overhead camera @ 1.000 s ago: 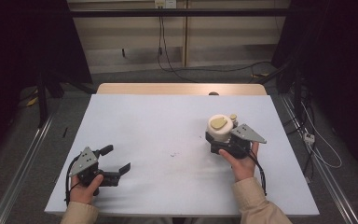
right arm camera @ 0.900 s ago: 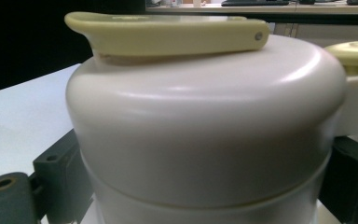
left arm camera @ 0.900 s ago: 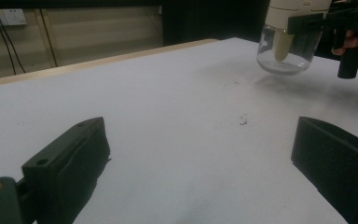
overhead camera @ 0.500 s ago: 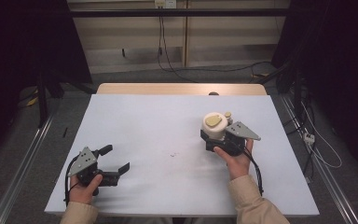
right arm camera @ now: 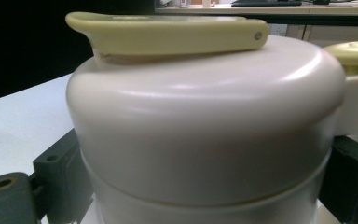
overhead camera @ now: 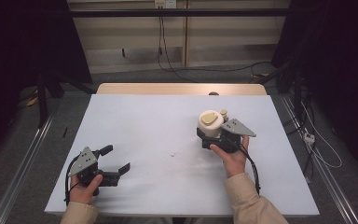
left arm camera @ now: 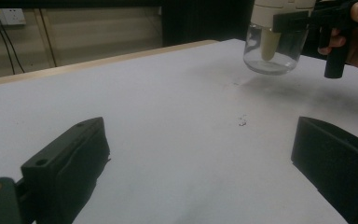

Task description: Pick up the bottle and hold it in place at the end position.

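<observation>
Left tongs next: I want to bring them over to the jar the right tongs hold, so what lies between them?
Only bare white table, apart from a small dark speck; the high view shows this stretch between the left tongs and the jar.

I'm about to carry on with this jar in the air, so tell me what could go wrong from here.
1. The right tool clamps the clear glass jar with the cream plastic lid by the lid alone, above the white table; if the lid is loose, the glass could drop.
2. The yellow-green flip handle on top lies unheld and might swing up if tilted.
3. The left tool rests open, far away, so it probably could not catch a slip.
</observation>
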Tool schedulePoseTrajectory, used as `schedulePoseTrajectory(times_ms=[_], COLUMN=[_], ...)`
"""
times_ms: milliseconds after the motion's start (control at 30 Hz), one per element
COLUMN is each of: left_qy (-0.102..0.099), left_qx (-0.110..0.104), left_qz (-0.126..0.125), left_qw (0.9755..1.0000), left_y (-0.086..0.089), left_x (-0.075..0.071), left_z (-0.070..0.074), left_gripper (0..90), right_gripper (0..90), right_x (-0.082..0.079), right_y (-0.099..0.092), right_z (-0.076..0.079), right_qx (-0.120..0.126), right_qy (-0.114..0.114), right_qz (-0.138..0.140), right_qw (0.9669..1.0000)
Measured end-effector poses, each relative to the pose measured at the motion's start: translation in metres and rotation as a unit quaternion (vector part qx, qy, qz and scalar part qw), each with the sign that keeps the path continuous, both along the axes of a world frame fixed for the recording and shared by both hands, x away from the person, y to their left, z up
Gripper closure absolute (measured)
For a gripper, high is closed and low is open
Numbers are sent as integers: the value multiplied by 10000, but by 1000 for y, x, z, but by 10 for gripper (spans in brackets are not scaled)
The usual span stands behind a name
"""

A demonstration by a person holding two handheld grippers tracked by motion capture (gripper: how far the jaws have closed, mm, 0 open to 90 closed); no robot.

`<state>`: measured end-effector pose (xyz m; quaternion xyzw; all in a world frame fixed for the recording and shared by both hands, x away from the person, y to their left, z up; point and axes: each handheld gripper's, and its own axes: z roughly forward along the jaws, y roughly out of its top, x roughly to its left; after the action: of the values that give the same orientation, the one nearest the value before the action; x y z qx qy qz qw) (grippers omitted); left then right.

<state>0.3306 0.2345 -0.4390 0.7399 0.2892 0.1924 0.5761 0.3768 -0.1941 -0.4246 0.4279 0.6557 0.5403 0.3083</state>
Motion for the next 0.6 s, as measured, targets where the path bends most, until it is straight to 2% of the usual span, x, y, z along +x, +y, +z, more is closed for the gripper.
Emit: schedulePoseTrajectory(times_ms=[33, 133, 300, 333, 600], left_qy=[24, 36, 33, 21, 20], left_qx=[-79, -111, -105, -123, -154], left_qz=[8, 24, 6, 21, 61], left_qw=[10000, 9999, 9999, 9999, 9999], left_y=[0, 0, 1, 1, 2], left_x=[0, -1, -1, -1, -1], left_z=[0, 0, 0, 1, 1], left_gripper=[32, 32, 32, 32, 32], right_gripper=[74, 74, 74, 74, 74], right_x=[1, 3, 6, 8, 12], right_y=[1, 4, 7, 8, 15], right_z=[0, -1, 0, 0, 0], right_qx=[-26, -35, -81, -18, -21], right_qy=[-1, 36, 24, 32, 9], right_qz=[14, 54, 80, 89, 118], right_qw=[10000, 10000, 9999, 10000, 9999])
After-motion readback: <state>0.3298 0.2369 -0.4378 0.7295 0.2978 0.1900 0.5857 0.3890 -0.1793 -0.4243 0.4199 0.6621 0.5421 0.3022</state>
